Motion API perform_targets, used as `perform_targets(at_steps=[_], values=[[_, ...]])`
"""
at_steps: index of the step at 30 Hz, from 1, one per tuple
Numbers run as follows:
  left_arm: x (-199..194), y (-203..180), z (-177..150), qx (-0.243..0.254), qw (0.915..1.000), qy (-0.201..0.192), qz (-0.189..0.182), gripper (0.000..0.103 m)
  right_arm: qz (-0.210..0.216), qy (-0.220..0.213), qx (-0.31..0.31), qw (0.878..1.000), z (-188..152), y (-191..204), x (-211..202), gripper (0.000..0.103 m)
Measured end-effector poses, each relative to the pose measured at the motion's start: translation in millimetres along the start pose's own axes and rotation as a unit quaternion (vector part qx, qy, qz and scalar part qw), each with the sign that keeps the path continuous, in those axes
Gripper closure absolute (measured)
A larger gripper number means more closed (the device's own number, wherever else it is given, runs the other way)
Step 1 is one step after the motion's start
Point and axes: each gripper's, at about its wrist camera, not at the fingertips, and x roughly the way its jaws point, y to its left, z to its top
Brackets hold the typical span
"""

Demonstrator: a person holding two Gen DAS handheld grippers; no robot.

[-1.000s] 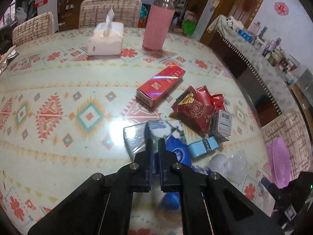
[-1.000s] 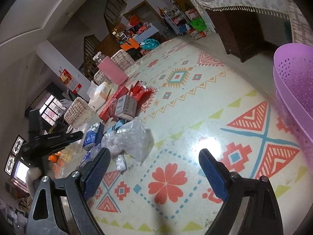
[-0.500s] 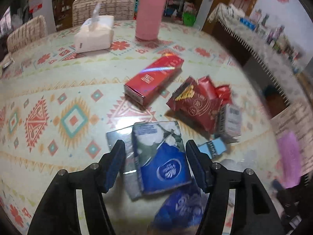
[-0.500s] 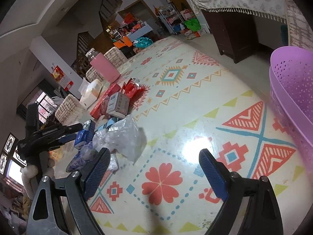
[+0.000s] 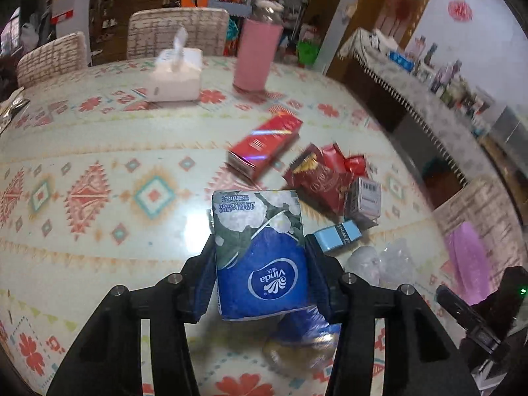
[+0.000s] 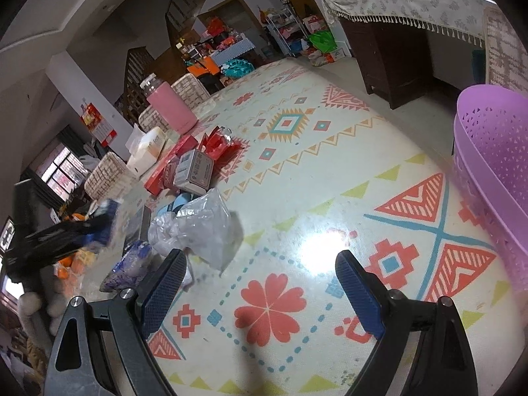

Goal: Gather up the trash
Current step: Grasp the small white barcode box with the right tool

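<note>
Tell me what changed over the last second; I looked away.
The left claw, shut above the blue tissue pack a second ago, opened, straddled it, and is closing on it; the pack looks lifted. The right claw stayed open and empty; the other trash and the purple basket stayed put.

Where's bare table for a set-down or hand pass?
Bare patterned tablecloth lies between the crumpled clear plastic bag and the purple perforated basket. Crowded: red carton, red foil wrappers, grey barcode box.

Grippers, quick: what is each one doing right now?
Left gripper: closing on the blue-and-white tissue pack.
Right gripper: open, holding nothing.
</note>
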Motion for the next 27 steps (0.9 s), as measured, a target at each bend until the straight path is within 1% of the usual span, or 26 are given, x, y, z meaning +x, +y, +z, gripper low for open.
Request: perform_targets(at_steps=[2,3,7,10,14,17,19,22,24,25,26,27], values=[[-4,10,-1,-0.009,0.9999,-0.007,-0.002,0.054,-0.015,0.001,-0.012,1.0,2,7,2,0.008],[-5,15,-1,-0.014,0.9998,-0.01,-0.005,0.054,-0.016,0.002,-0.018,1.0,3,11,3,0.008],[-3,35,-2,-0.042,0.9989,-0.005,-0.021,0.054,-0.003,0.009,-0.033,0.999,19,35,11,0.008],[-4,44,-2,-0.056,0.9981,-0.007,-0.027,0.054,-0.006,0.016,-0.05,0.999,38,59,26,0.008],[-1,51,-6,-0.063,0.9977,-0.008,-0.026,0.054,-0.037,0.028,-0.088,0.995,64,93,61,0.008],[4,51,-8,-0.063,0.9977,-0.002,-0.026,0.054,-0.047,0.042,-0.096,0.993,75,110,86,0.009],[7,51,-9,-0.063,0.9976,0.003,-0.029,0.054,-0.062,0.041,-0.109,0.991,80,121,99,0.01],[10,49,-11,-0.059,0.9977,0.008,-0.032,0.054,-0.103,0.042,-0.143,0.983,83,136,122,0.017],[11,47,-12,-0.056,0.9978,0.01,-0.033,0.054,-0.123,0.053,-0.151,0.979,82,139,135,0.027],[11,46,-12,-0.055,0.9979,0.01,-0.034,0.054,-0.129,0.06,-0.15,0.978,82,138,141,0.029],[11,46,-13,-0.054,0.9979,0.01,-0.034,0.053,-0.134,0.064,-0.149,0.978,82,137,145,0.038],[11,45,-13,-0.053,0.998,0.01,-0.034,0.054,-0.135,0.066,-0.147,0.978,82,135,146,0.055]])
